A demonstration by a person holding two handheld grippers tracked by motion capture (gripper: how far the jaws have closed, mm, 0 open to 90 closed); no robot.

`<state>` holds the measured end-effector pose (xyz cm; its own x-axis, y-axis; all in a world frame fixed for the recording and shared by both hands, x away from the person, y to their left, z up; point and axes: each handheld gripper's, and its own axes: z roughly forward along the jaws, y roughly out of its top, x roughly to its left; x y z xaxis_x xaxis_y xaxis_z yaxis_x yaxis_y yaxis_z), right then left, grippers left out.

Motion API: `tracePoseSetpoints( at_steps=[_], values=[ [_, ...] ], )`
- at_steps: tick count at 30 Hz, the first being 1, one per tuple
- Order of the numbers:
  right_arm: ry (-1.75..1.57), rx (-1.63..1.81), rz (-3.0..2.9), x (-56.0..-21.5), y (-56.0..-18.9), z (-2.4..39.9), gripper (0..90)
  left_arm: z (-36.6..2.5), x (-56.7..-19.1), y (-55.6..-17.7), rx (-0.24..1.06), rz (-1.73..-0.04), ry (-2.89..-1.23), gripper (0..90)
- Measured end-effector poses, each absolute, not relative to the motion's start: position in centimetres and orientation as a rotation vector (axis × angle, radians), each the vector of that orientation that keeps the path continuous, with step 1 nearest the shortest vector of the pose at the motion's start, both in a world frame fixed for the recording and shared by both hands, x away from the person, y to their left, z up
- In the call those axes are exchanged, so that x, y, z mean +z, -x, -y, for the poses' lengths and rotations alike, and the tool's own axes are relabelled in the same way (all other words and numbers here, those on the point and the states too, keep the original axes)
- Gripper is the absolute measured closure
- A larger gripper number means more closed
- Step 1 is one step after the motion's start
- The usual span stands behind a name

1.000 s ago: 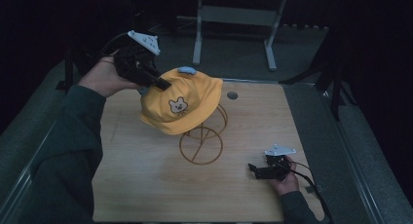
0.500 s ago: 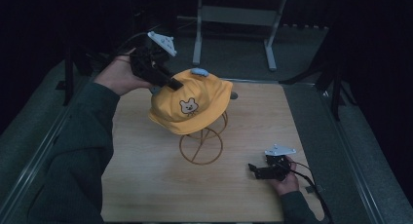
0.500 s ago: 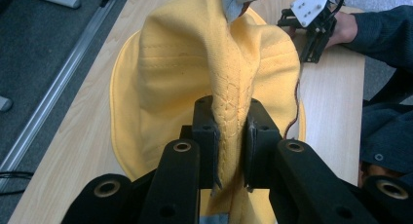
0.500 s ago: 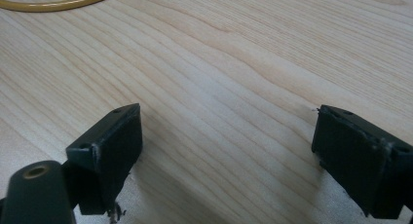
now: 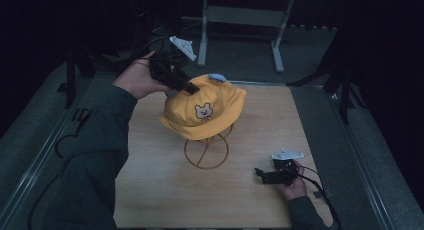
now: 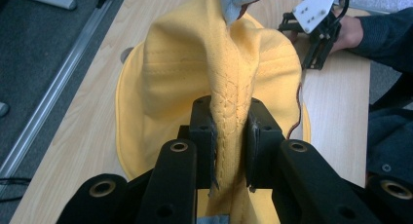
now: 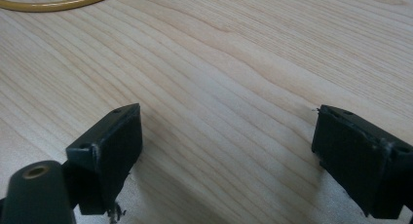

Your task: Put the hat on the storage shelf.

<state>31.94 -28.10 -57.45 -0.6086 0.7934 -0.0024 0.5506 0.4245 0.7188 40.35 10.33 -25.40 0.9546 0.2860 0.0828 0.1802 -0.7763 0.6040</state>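
Carried rightward since a second ago: yellow hat, borne by the left gripper from the table's left part onto the wire stand, now draped over its top near the middle of the table. Right gripper unmoved at the near right.

Left gripper's jaws nearly closed, just opening a little, yet pinching a stitched fold of the yellow hat's fabric between the pads; fold standing upright between them in the left gripper view, with a pale blue piece at the hat's top. Right gripper's jaws wide apart, nothing between them, resting low over bare wood, with the stand's ring well ahead.

Brim hanging free around the wire stand, clear of the tabletop. Plenty of open wood in front of and left of the stand's ring; less on the right, toward the right gripper. Table's far edge just behind the hat.

Light wood-grain top, dark grey floor around it, metal frame legs beyond in a dim room.

Small cartoon bear face on the hat's front; no readable lettering.
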Motion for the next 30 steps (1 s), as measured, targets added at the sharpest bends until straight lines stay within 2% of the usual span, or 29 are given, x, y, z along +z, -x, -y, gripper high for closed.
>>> tracePoseSetpoints(
  at_steps=[12, 21, 27, 30],
  values=[
    [-1.156, 0.992, -2.343, -57.4, -31.9, 28.1, 11.1, -7.3, -26.7, -40.9, 0.228, -0.297, -2.480, 71.8],
    [-1.151, 0.992, -2.343, -57.4, -32.0, 28.1, 11.1, -6.8, -27.0, -41.0, 0.206, -0.318, -2.441, 54.1],
    [-1.154, 0.992, -2.344, -57.4, -31.9, 28.1, 11.1, -7.2, -26.9, -40.7, 0.203, -0.303, -2.431, 58.3],
    [-1.152, 0.992, -2.343, -57.5, -31.9, 28.1, 11.1, -7.5, -27.1, -40.6, 0.164, -0.275, -2.458, 64.7]
  ],
)
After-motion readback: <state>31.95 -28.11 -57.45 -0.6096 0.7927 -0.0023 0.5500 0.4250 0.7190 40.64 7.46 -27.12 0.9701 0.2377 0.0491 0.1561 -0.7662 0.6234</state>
